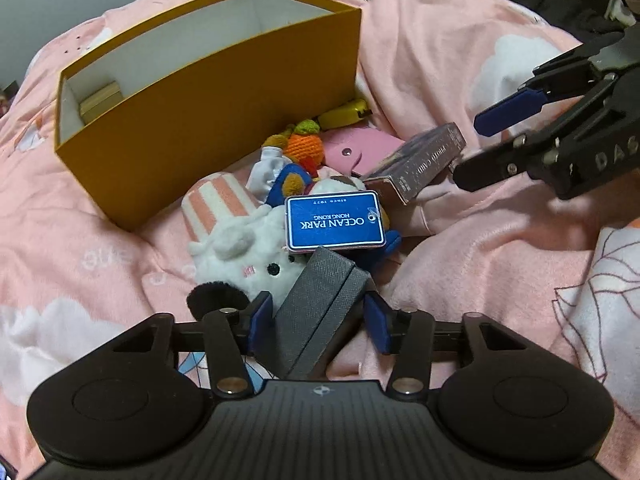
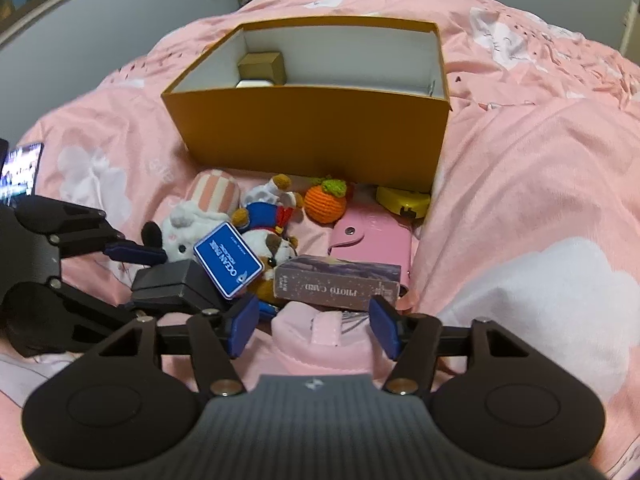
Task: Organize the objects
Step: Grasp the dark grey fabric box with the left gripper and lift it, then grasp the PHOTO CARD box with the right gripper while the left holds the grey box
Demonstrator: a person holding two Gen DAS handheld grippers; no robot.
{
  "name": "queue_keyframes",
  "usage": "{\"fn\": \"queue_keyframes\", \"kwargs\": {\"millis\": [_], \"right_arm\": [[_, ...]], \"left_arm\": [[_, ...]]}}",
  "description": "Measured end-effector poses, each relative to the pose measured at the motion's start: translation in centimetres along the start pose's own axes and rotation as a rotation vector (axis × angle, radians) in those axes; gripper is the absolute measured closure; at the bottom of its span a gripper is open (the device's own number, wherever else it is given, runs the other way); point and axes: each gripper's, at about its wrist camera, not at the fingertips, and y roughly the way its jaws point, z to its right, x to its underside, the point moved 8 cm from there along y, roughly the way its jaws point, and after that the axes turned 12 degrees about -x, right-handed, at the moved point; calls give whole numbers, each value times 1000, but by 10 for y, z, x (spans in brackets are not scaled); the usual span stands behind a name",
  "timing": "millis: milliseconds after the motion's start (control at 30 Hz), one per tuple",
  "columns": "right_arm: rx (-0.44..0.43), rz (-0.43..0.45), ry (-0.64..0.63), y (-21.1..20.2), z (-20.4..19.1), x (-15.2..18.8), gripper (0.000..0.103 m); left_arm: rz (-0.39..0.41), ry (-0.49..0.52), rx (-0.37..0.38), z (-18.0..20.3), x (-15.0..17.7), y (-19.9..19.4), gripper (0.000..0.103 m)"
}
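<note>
From my right wrist camera I can see into the yellow box [image 2: 312, 128]: a small brown carton [image 2: 262, 65] sits in its far left corner. That view also shows the pink wallet [image 2: 376, 240], the tape measure [image 2: 404, 200] by the box's near right corner, and a lit screen [image 2: 20, 172] at far left. My left wrist camera shows the grey box [image 1: 320, 312] close up, tilted, lying between the left gripper [image 1: 318, 322] pads, which sit just beside its sides with small gaps, not clamped. The blue Ocean Park card [image 1: 334, 222] leans over the white plush [image 1: 240, 248]. My right gripper [image 2: 312, 326] hangs spread wide, holding nothing, low over the pink blanket [image 2: 520, 200], just short of the photo card box [image 2: 336, 284].
</note>
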Motion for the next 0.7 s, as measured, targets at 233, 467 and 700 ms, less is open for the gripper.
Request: {"fn": "queue_keyframes", "kwargs": {"millis": [233, 467, 700], "right_arm": [[13, -93, -195, 12, -6, -10, 40], [17, -232, -409, 37, -16, -10, 40], [24, -294, -437, 63, -14, -15, 50]], "left_arm": [[24, -107, 20, -8, -6, -19, 61], [101, -241, 55, -27, -26, -46, 63], [169, -330, -8, -52, -57, -50, 63]]}}
